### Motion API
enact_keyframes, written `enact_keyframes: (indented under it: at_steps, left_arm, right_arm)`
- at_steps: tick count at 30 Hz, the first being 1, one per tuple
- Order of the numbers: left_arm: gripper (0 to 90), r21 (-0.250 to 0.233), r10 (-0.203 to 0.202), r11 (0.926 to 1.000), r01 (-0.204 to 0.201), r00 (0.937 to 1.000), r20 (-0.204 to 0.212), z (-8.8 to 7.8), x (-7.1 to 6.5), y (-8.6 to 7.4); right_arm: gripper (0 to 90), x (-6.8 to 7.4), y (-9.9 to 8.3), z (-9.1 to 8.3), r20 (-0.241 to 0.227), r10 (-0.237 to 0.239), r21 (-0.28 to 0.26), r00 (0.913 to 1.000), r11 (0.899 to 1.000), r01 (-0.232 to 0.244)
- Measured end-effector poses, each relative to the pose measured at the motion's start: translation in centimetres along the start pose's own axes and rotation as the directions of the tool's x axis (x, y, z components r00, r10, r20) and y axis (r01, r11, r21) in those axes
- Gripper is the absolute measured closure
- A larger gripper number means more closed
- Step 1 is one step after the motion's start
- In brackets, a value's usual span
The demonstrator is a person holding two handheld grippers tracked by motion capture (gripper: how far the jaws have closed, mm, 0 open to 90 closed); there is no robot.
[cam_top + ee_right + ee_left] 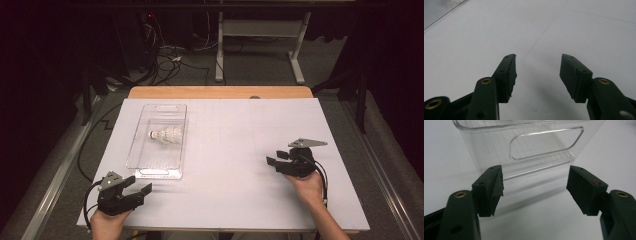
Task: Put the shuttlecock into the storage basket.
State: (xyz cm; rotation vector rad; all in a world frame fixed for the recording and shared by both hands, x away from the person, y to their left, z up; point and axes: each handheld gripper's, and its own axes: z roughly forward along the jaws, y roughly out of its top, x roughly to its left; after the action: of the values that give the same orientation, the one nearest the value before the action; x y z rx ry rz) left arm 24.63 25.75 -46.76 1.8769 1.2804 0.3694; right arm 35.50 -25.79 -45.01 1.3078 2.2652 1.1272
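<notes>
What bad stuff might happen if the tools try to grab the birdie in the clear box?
The bin is clear and looks light, and the left tool sits open right at its near end, so a nudge might slide it. The shuttlecock lies on its side, so it might roll away from a pinch. The right tool is far off and would have to reach over the wall.

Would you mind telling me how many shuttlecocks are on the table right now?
1. A single white shuttlecock lies on its side inside the clear plastic bin on the left half of the table, beyond the left gripper. None elsewhere that I can see.
</notes>
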Motion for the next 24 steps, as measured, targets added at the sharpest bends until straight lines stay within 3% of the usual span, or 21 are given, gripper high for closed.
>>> enact_keyframes:
  at_steps: [24]
  left_arm:
    - [30.4,0.000,-0.003,1.0000,0.003,1.0000,-0.002,0.0,0.1,0.0]
  right_arm:
    - [44.0,-0.4,-1.9,-1.8,0.008,0.015,-0.036,0.9999,0.999,-0.015]
